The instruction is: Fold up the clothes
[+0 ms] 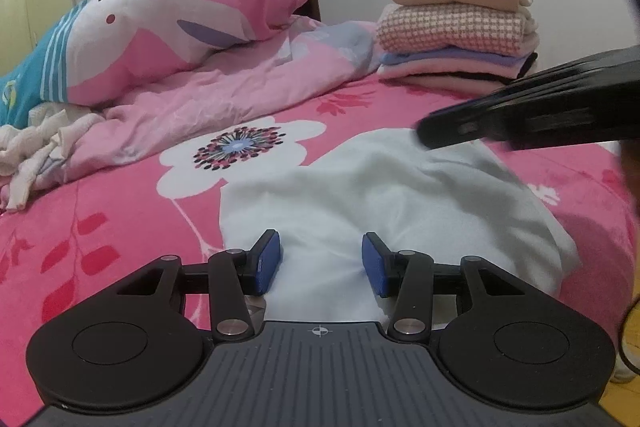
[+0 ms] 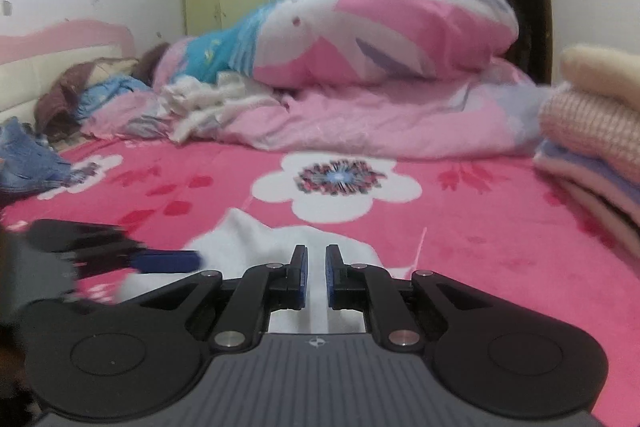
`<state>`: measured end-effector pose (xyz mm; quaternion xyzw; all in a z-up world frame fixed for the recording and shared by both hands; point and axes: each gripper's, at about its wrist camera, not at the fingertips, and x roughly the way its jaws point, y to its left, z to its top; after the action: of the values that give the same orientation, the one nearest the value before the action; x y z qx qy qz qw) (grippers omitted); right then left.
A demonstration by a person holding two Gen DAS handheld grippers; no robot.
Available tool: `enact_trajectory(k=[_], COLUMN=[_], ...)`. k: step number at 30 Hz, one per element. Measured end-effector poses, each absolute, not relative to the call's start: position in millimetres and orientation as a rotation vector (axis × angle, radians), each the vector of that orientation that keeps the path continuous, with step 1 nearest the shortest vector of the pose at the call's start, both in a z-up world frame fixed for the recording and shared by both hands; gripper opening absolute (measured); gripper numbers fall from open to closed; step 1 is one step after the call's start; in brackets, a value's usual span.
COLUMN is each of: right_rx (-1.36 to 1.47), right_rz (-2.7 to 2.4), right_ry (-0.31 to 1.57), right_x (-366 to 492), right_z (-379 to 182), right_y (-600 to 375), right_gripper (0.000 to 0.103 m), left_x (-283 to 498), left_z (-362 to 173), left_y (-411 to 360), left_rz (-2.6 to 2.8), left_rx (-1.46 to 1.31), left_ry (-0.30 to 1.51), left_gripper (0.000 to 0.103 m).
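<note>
- White garment [image 1: 360, 195] lies on the pink bedspread [image 1: 100, 227], at 6 o'clock from the folded stack [image 1: 456, 35].
- Left gripper [image 1: 322, 263]: jaws apart, nothing pinched.
- Right gripper [image 2: 316, 275]: jaws nearly closed, seemingly empty.
- Looks soft, light, floppy; best pinched at an edge or corner.

white garment [image 1: 360, 195] soft cloth (matt); bedspread [image 1: 120, 227] plush.

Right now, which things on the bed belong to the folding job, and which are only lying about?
For the job:
white garment
stack of folded clothes
left gripper
right gripper

Lying about:
pink quilt
crumpled white cloth
blue denim garment
</note>
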<state>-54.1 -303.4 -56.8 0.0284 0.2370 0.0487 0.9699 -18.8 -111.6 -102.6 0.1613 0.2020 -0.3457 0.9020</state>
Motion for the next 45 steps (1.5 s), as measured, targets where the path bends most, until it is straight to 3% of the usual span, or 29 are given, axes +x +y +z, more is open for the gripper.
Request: enact_trajectory(k=[6, 11, 19, 28, 35, 45], right_rx=[0.260, 0.210, 0.316, 0.272, 0.218, 0.238], right_rz=[0.008, 0.125, 0.136, 0.146, 0.102, 0.105], right_ry=[0.574, 0.536, 0.738, 0.598, 0.633, 0.592], right_x=[-30.0, -27.9, 33.7, -39.3, -43.7, -53.3], right_z=[-74.9, -49.3, -87.7, -44.0, -96.9, -102.1], right_y=[-338.0, -319.8, -320.6, -322.6, -315.2, -316.8], right_gripper=[0.010, 0.010, 0.010, 0.010, 0.009, 0.009], left_x=[-17.3, -16.0, -13.5, -8.4, -8.0, -7.1], left_z=[-103.0, -103.5, -103.5, -102.7, -102.7, -99.4], left_y=[-108.2, -106.6, -102.8, -97.7, -98.6, -93.3], left_rz=[-0.723, -0.729, -0.740, -0.754, -0.752, -0.743], left_rx=[0.310, 0.298, 0.264, 0.218, 0.215, 0.184], left_ry=[0.419, 0.419, 0.433, 0.457, 0.469, 0.461], left_gripper=[0.047, 0.048, 0.048, 0.049, 0.049, 0.054])
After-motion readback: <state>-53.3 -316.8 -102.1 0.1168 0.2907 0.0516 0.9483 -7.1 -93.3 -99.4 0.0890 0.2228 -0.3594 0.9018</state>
